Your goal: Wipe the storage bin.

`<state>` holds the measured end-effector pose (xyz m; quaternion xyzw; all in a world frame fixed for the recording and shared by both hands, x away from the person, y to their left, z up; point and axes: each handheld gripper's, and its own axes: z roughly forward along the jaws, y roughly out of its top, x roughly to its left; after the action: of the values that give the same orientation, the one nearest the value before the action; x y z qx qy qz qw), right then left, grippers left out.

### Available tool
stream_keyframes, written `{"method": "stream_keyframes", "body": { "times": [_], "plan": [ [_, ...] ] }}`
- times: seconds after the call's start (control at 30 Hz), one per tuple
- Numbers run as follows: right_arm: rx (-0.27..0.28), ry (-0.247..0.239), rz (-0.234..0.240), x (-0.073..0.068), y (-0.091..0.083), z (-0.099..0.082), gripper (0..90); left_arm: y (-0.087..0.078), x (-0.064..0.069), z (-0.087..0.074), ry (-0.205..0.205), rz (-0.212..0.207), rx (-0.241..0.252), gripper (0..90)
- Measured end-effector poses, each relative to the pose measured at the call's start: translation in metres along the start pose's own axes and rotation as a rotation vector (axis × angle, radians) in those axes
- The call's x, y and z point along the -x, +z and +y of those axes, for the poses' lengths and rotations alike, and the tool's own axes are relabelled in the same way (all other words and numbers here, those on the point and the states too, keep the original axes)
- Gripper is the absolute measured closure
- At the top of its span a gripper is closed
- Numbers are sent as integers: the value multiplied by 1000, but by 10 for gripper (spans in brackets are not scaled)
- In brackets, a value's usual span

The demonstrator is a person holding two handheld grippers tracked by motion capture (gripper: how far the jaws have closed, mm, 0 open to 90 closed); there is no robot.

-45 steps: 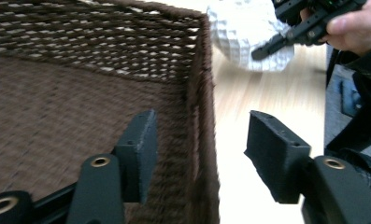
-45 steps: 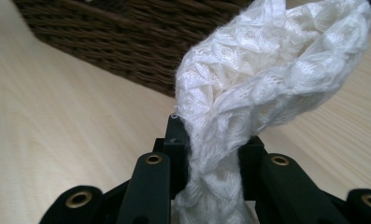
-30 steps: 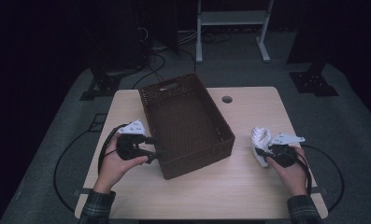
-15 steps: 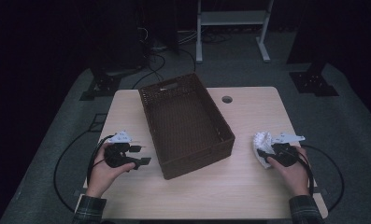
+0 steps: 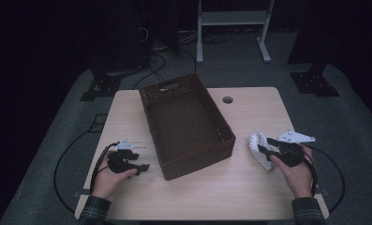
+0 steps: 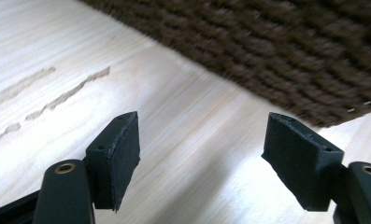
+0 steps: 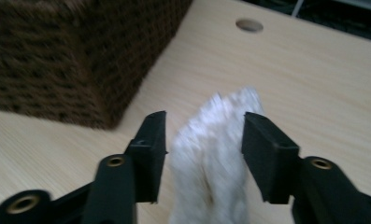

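Note:
A brown woven basket (image 5: 197, 161) stands empty in the middle of the wooden table (image 5: 249, 192). My left gripper (image 5: 141, 163) lies low by the basket's front left corner. Its jaws have just been opening and are open over bare wood (image 6: 202, 158), with the basket wall (image 6: 276, 51) just beyond. A white fluffy cloth (image 5: 255, 139) lies to the right of the basket. My right gripper (image 5: 264, 146) sits over it. Its jaws have just been opening, and the cloth (image 7: 211, 149) stands loose between them, blurred. The basket's corner (image 7: 71, 56) is to its left.
A round cable hole (image 5: 227, 100) is in the table behind the cloth. On the floor behind the table are a white stand (image 5: 233, 18), dark stand feet (image 5: 315, 82) and cables (image 5: 160, 61). A cable loops on the floor at the left (image 5: 64, 164).
My left gripper has come away from the basket's left wall, down to the table and nearer the front edge. The right gripper's jaws have spread around the cloth.

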<state>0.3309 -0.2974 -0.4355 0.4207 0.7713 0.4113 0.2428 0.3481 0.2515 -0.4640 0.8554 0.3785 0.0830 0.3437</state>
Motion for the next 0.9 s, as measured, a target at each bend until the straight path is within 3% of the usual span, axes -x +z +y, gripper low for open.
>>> {"method": "stream_keyframes", "body": {
  "times": [0.13,0.4,0.63,0.73,0.9],
  "plan": [
    [22,-4,44,-6,-1,12,655,6,-1,-5,16,34,-37,239],
    [30,-32,124,-19,12,27,893,13,-1,-9,35,56,-79,188],
    [28,-45,158,-27,28,38,898,14,-3,-13,45,62,-50,134],
    [30,-47,173,-31,33,42,898,15,-2,-18,89,99,-40,92],
    [38,-60,197,-38,39,48,898,16,-5,-29,92,92,32,19]
  ]
}}
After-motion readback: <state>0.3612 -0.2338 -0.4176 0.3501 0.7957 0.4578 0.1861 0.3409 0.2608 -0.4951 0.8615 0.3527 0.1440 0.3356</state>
